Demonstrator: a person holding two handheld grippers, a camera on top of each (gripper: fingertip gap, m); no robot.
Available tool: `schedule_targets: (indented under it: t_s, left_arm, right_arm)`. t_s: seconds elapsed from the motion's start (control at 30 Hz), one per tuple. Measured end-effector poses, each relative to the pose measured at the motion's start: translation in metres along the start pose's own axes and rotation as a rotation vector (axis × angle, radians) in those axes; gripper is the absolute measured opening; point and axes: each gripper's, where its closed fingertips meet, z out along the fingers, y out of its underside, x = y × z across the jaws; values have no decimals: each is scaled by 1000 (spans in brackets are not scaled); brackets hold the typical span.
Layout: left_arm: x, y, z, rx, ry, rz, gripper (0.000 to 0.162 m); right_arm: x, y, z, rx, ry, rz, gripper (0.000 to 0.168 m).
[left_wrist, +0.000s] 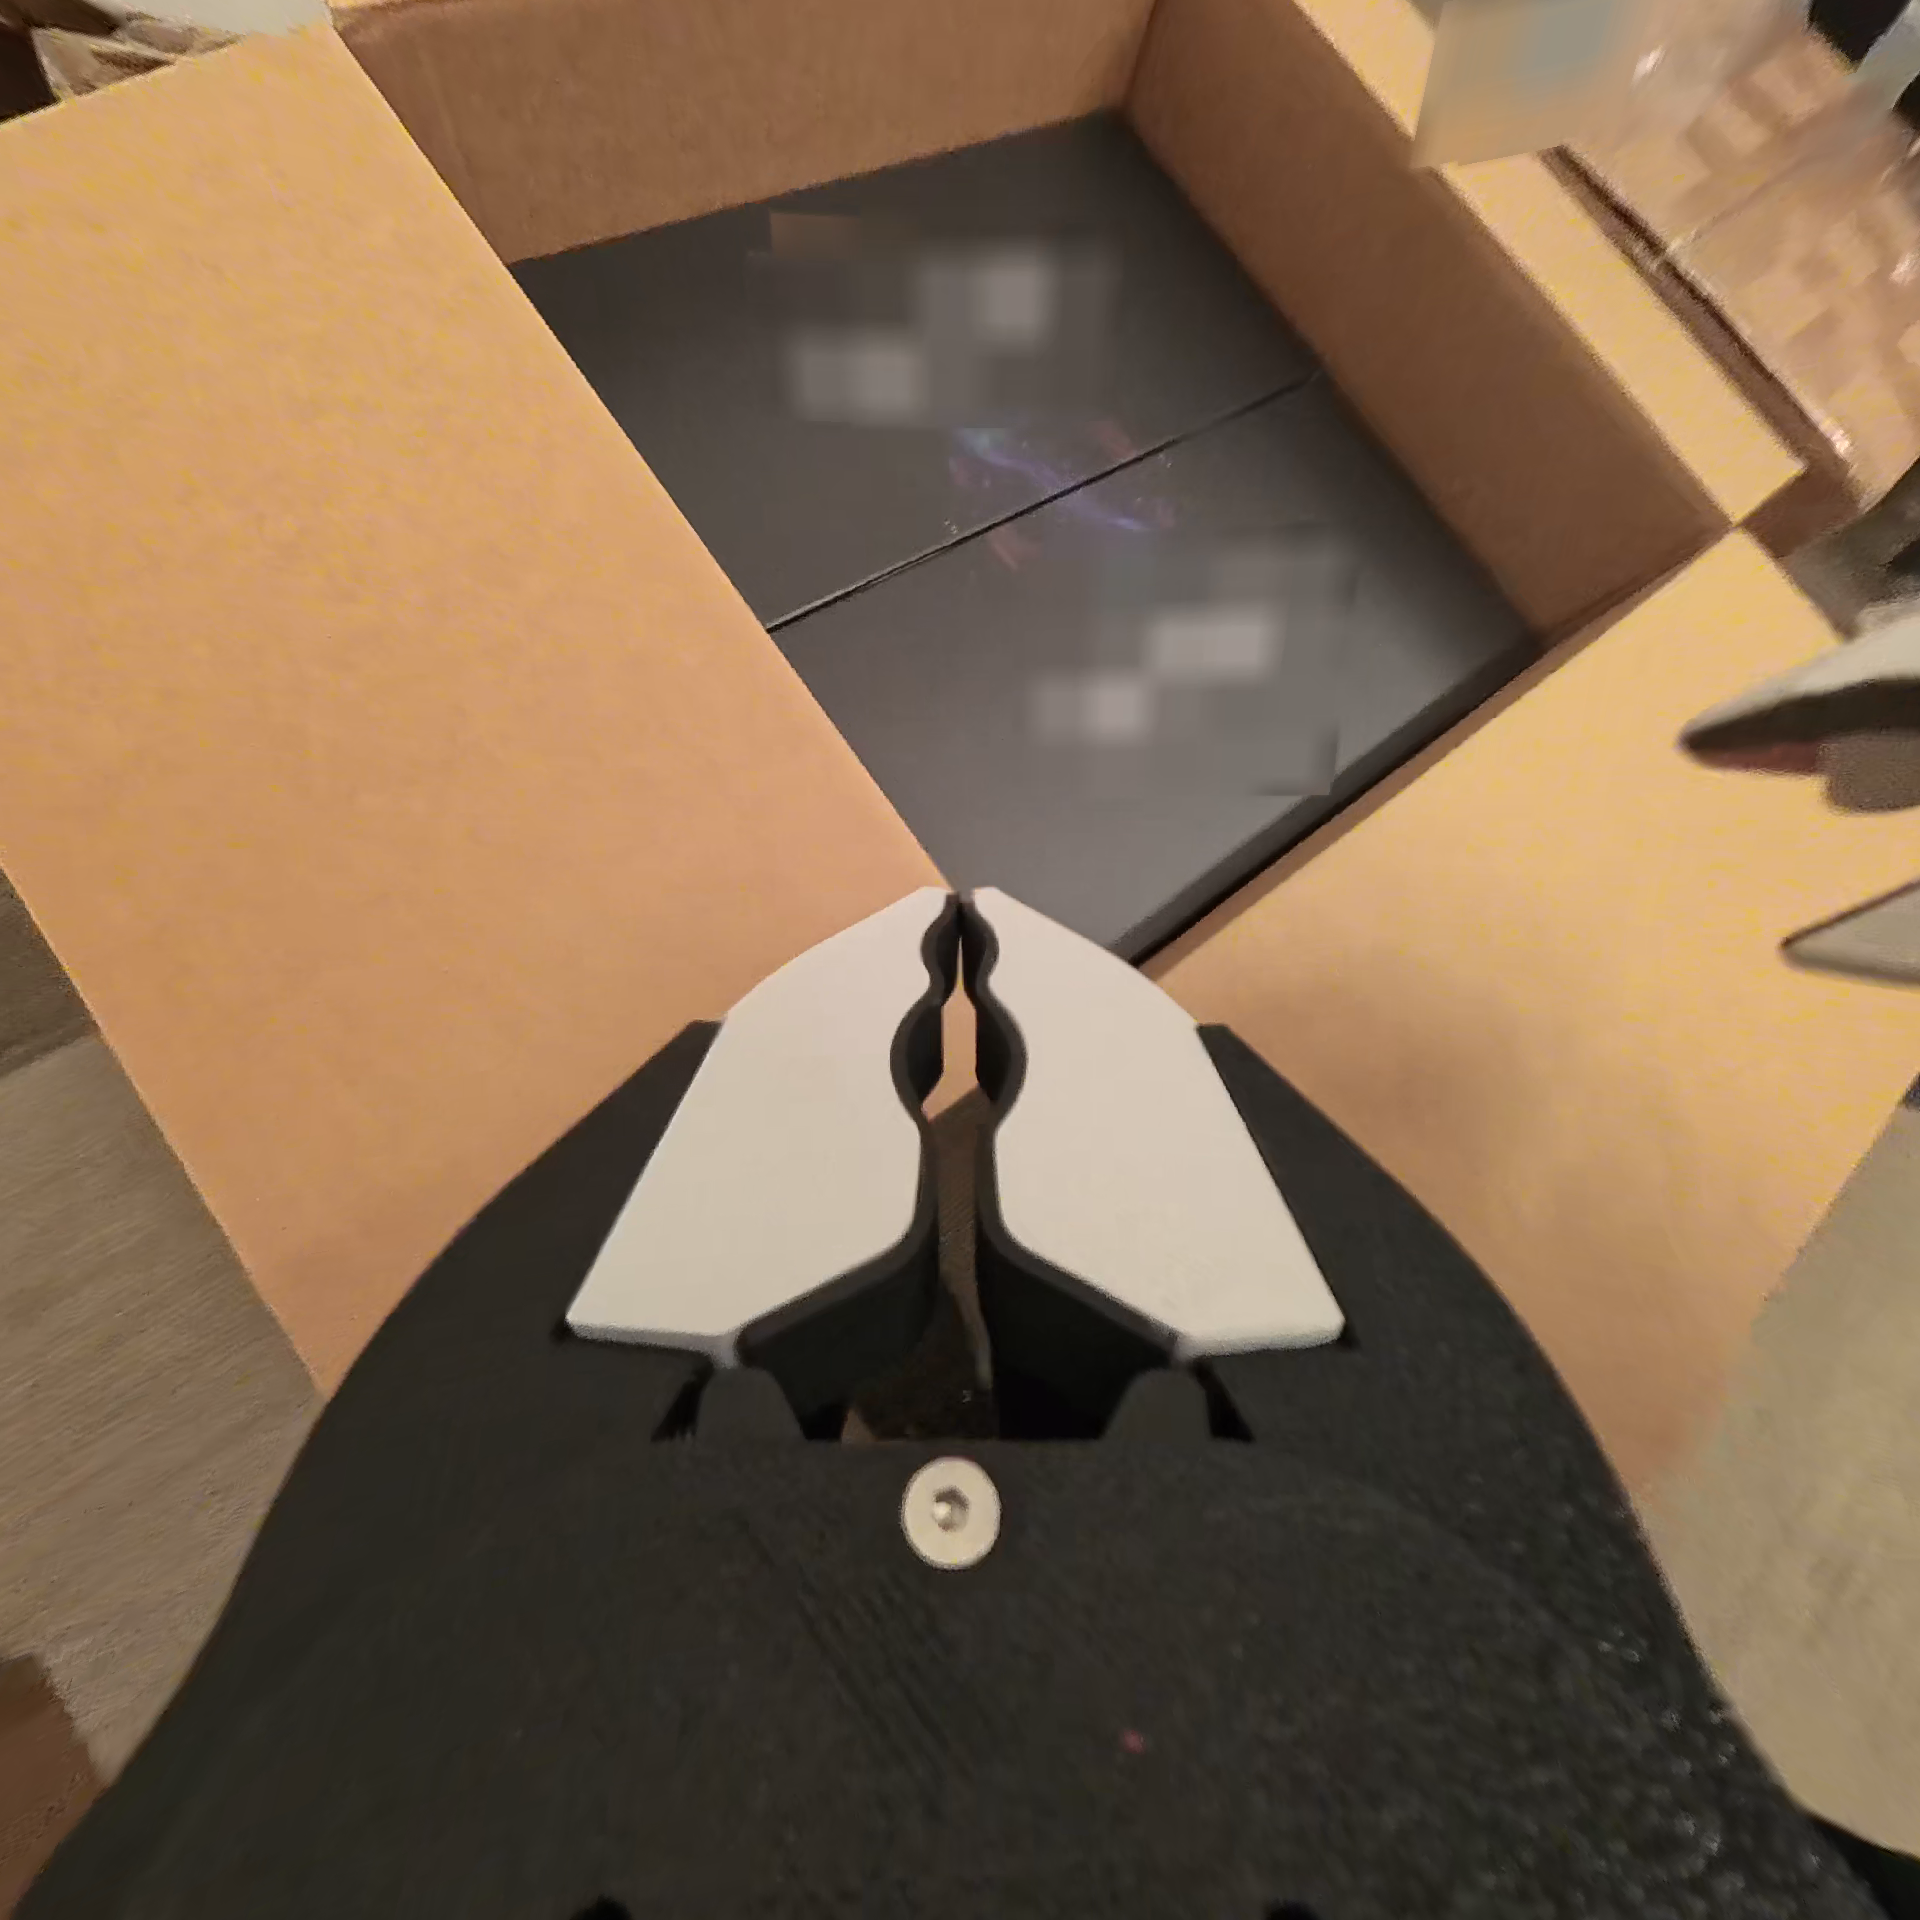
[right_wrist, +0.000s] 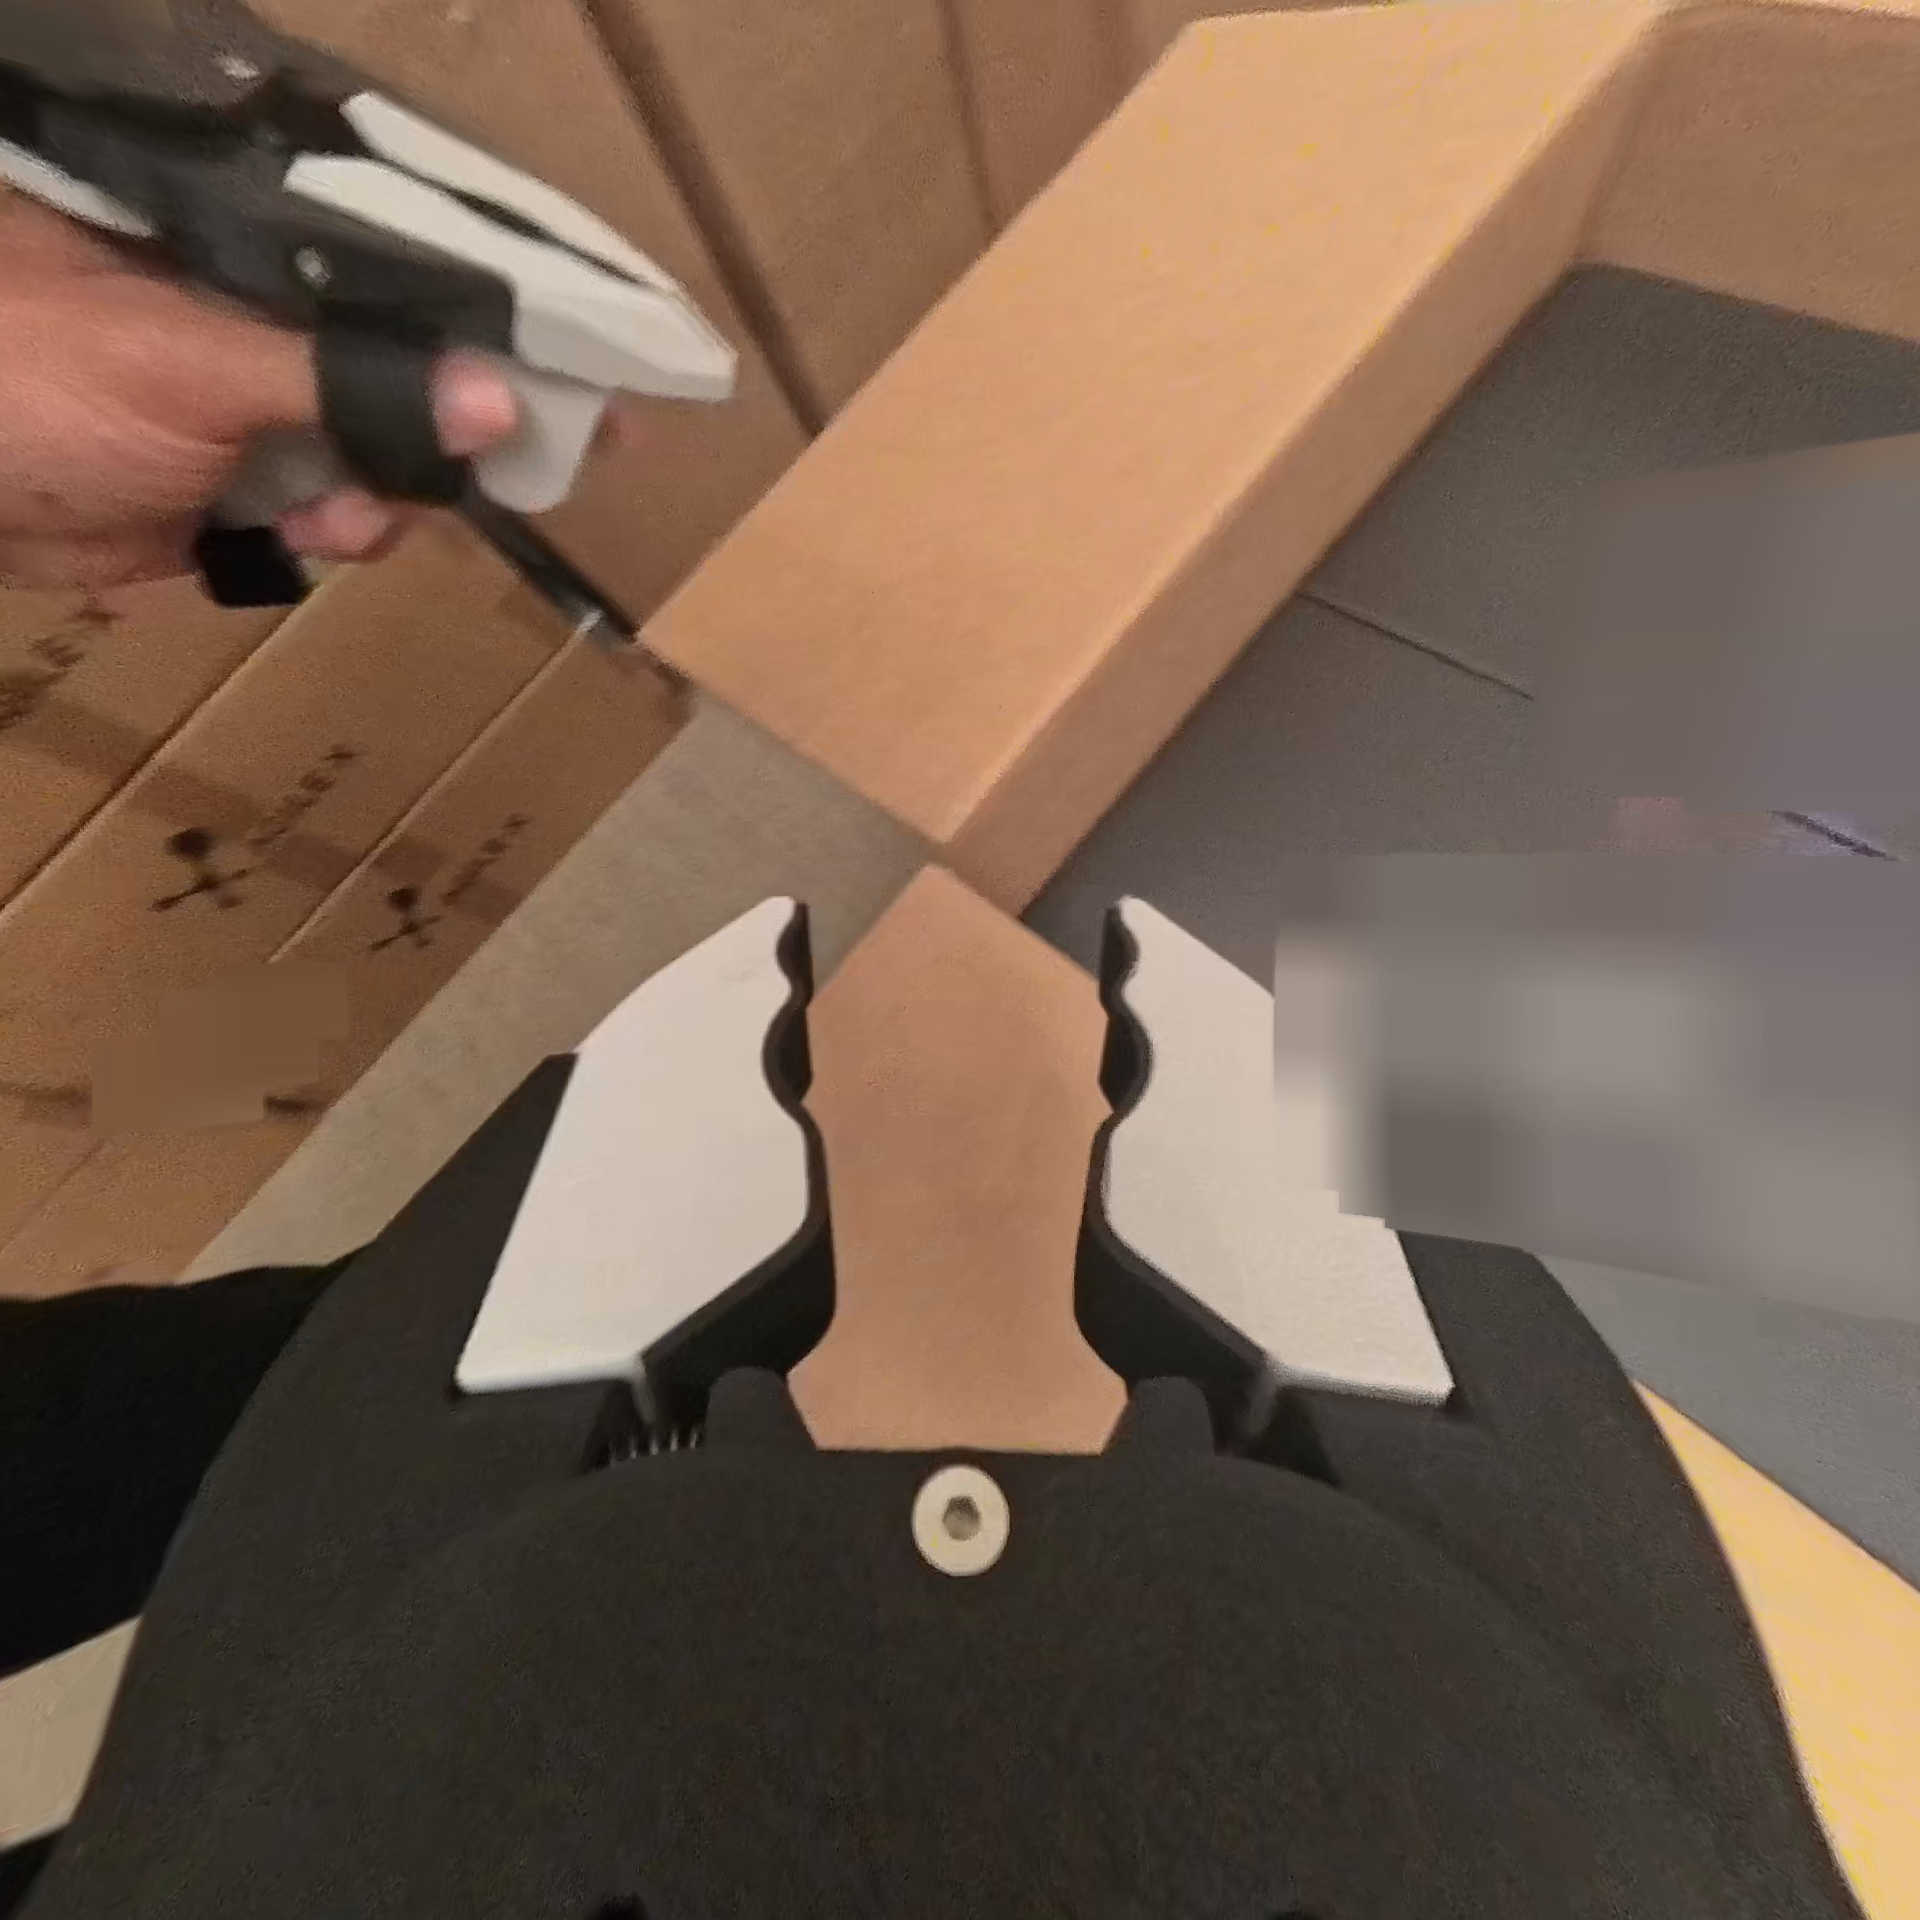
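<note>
An open cardboard box (left_wrist: 727, 125) holds two flat black boxes side by side, a far one (left_wrist: 883, 468) and a near one (left_wrist: 1195, 790). My left gripper (left_wrist: 958, 904) is shut and empty, above the gap between the wide left flap (left_wrist: 364, 623) and the near flap (left_wrist: 1507, 987). It also shows in the right wrist view (right_wrist: 696, 332), held by a hand (right_wrist: 125, 416). My right gripper (right_wrist: 958, 914) is open over a flap corner (right_wrist: 956, 1143), next to a raised flap (right_wrist: 1091, 468) and a black box (right_wrist: 1455, 623). Its blurred fingers (left_wrist: 1808, 727) show at the right edge.
Several closed cardboard cartons (right_wrist: 260, 779) lie on the beige carpet (right_wrist: 623, 935) beside the open box. Carpet also shows at the left (left_wrist: 104, 1299). More cartons and clear plastic wrap (left_wrist: 1766, 208) sit at the far right.
</note>
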Motion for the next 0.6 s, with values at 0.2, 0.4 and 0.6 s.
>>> schedule_targets:
  t_s: [0.2,0.4,0.6]
  left_arm:
    - [25,39,4,-39,-4,-1,0]
    - [43,79,29,-59,113,88,0]
    - [41,88,36,-38,275,153,0]
  right_arm:
    - [-13,36,29,-81,-66,-119,60]
    - [-11,63,70,-120,-237,-258,62]
    - [16,92,116,-264,-281,-436,49]
